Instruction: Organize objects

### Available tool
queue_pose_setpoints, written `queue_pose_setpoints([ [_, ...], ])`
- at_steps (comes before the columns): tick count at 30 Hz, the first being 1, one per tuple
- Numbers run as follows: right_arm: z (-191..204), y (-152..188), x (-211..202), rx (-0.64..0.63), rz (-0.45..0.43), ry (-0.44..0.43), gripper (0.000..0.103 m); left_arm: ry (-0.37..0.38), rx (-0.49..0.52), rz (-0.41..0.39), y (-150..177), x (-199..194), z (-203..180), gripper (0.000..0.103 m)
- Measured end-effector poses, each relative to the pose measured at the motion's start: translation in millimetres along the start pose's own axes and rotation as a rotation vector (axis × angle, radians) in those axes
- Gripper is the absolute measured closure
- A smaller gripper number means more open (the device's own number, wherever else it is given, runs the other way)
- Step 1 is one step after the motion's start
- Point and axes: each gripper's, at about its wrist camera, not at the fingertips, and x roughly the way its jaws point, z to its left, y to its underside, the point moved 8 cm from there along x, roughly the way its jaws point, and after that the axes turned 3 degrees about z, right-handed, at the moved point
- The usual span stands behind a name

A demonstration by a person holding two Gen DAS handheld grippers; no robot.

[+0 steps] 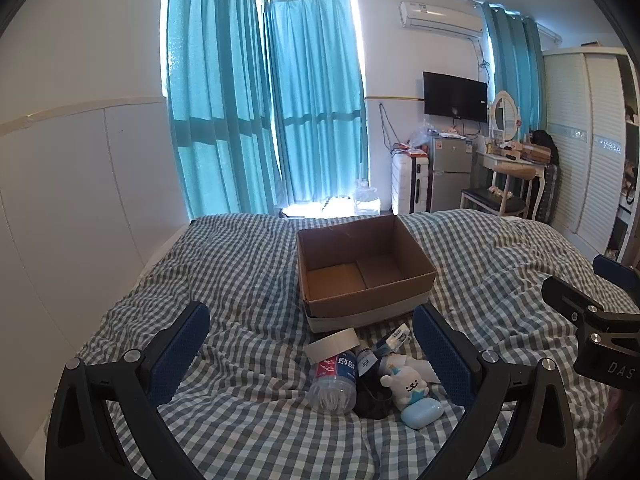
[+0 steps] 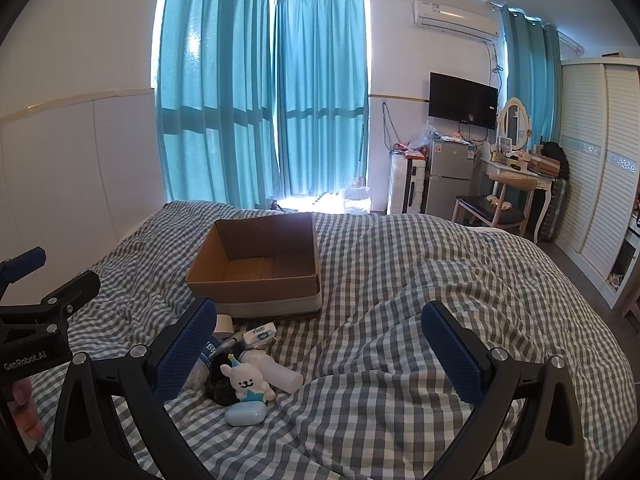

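Left wrist view: left gripper hovering low over a checked duvet, fingers spread as wide as they go, nothing between the pads. Framed between them — a small heap of loose things, probably gathered there so each is an easy reach: a roll of tape, a clear water bottle lying on its side with a red-and-blue label, a dark rounded object too shadowed to name, a white rabbit figurine and, touching it in front, a pale blue oval case. Just beyond the heap, an open cardboard box, flaps gone or folded in, nothing inside, mouth upward — seemingly set close behind the heap so each carry is short.

Right wrist view: right gripper also empty, fingers splayed fully, aimed mostly at bare duvet to the right of the heap. Seen here too: a Vinda tissue pack near the box's front wall, and a white tube-like item lying behind the figurine. Left gripper's body at the left edge, with fingertips of the person's hand below it.

Judged from this layout: sorting not begun, every item still on the bed, none in the box. Wide-open fingers suit a first pick; the bottle or the figurine looks easiest for the left side. Soft, rumpled bedding likely to let things sink or roll when nudged.
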Motion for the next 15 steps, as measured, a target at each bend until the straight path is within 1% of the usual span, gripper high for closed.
queue_pose_setpoints([
  [15, 2.1, 2.3, 1.6, -0.011, -0.001, -0.012, 0.0, -0.027, -0.004, 0.003, -3.1, -1.3, 4.8, 0.0],
])
